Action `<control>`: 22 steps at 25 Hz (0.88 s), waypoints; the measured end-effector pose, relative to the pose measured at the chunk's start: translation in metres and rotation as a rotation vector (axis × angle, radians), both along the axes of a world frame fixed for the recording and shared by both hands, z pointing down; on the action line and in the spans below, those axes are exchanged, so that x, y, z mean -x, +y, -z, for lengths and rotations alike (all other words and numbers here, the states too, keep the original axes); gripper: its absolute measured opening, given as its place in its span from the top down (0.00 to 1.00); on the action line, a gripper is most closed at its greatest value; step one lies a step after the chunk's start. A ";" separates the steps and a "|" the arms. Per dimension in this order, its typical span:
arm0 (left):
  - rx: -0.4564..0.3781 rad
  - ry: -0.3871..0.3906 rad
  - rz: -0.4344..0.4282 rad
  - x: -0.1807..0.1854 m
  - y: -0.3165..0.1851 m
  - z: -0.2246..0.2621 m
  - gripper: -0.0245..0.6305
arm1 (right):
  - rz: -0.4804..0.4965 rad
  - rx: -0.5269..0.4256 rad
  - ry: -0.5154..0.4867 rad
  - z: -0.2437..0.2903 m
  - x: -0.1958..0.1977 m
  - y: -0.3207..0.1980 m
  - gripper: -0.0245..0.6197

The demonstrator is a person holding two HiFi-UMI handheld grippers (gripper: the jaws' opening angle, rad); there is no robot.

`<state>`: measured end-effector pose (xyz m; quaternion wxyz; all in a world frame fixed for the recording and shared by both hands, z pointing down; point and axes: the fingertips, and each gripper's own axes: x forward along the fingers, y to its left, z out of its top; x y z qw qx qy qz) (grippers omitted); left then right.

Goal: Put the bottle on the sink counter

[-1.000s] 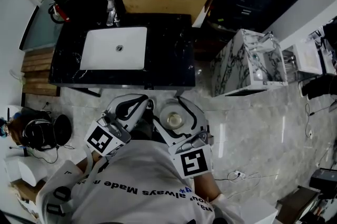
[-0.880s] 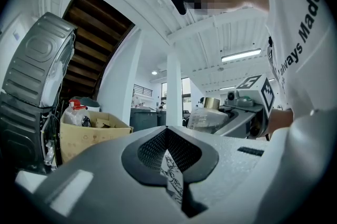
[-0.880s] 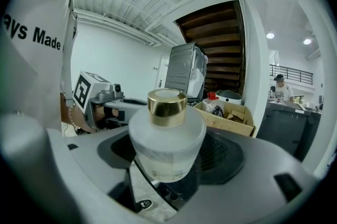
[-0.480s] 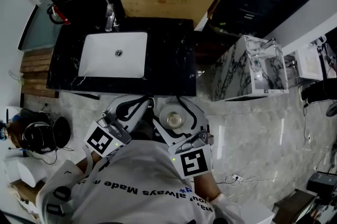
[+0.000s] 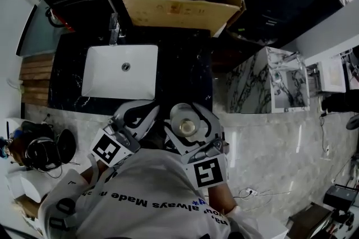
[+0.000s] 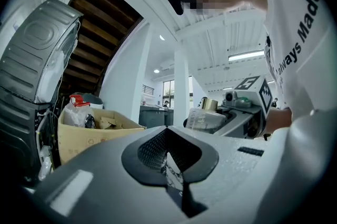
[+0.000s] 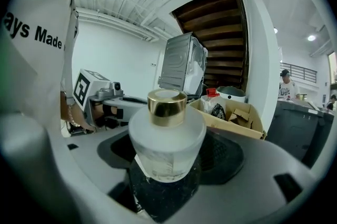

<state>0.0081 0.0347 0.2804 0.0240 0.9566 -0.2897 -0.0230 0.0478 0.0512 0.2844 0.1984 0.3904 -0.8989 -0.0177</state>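
A frosted glass bottle point(image 5: 186, 127) with a gold cap stands upright between the jaws of my right gripper point(image 5: 187, 119), which is shut on it just in front of my chest. The right gripper view shows the bottle point(image 7: 167, 144) filling the middle, squeezed at its base by the right gripper point(image 7: 167, 173). Beside it my left gripper point(image 5: 143, 115) is shut with nothing in it; in its own view the left gripper point(image 6: 171, 168) shows only a thin slit between its jaws. The black sink counter point(image 5: 188, 67) with its white basin point(image 5: 120, 71) lies straight ahead of both grippers.
A faucet point(image 5: 114, 27) stands behind the basin. An open cardboard box point(image 5: 179, 8) with clutter sits beyond the counter. A marble-patterned cabinet point(image 5: 269, 81) is to the right, wooden slats point(image 5: 33, 78) to the left, and headphones and bags point(image 5: 42, 148) lie on the floor at the left.
The counter and basin have slid lower in the head view, closer to both grippers. The grippers keep the same pose, the bottle still held in the right one.
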 end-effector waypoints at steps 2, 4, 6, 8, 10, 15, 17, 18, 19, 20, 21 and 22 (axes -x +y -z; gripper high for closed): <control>0.005 0.003 -0.005 0.004 -0.019 0.000 0.96 | -0.002 0.003 0.009 -0.001 0.004 -0.019 0.45; 0.004 0.004 -0.010 0.009 -0.037 0.001 0.96 | -0.004 0.006 0.015 0.000 0.009 -0.037 0.45; -0.001 0.001 -0.014 0.015 -0.054 0.001 0.96 | -0.006 0.010 0.017 0.000 0.015 -0.054 0.45; -0.001 0.003 -0.018 0.021 -0.071 0.002 0.96 | -0.004 0.010 0.019 0.001 0.022 -0.070 0.45; 0.003 0.008 -0.024 0.026 -0.086 0.001 0.96 | -0.005 0.008 0.019 0.001 0.029 -0.085 0.45; 0.001 0.006 -0.043 0.035 -0.116 -0.002 0.96 | -0.021 0.009 0.016 0.000 0.039 -0.115 0.45; -0.003 0.013 -0.046 0.037 -0.123 -0.001 0.96 | -0.028 0.008 0.018 -0.001 0.041 -0.124 0.45; -0.004 0.014 -0.048 0.038 -0.126 -0.001 0.96 | -0.030 0.010 0.019 -0.001 0.042 -0.128 0.45; -0.004 0.013 -0.050 0.038 -0.129 -0.001 0.96 | -0.032 0.011 0.019 -0.001 0.042 -0.131 0.45; -0.004 0.012 -0.051 0.038 -0.131 -0.002 0.96 | -0.033 0.012 0.017 -0.001 0.043 -0.134 0.45; -0.002 0.011 -0.052 0.039 -0.134 -0.002 0.96 | -0.034 0.014 0.016 -0.001 0.043 -0.136 0.45; 0.000 0.011 -0.051 0.039 -0.137 -0.003 0.96 | -0.034 0.016 0.015 -0.002 0.043 -0.139 0.45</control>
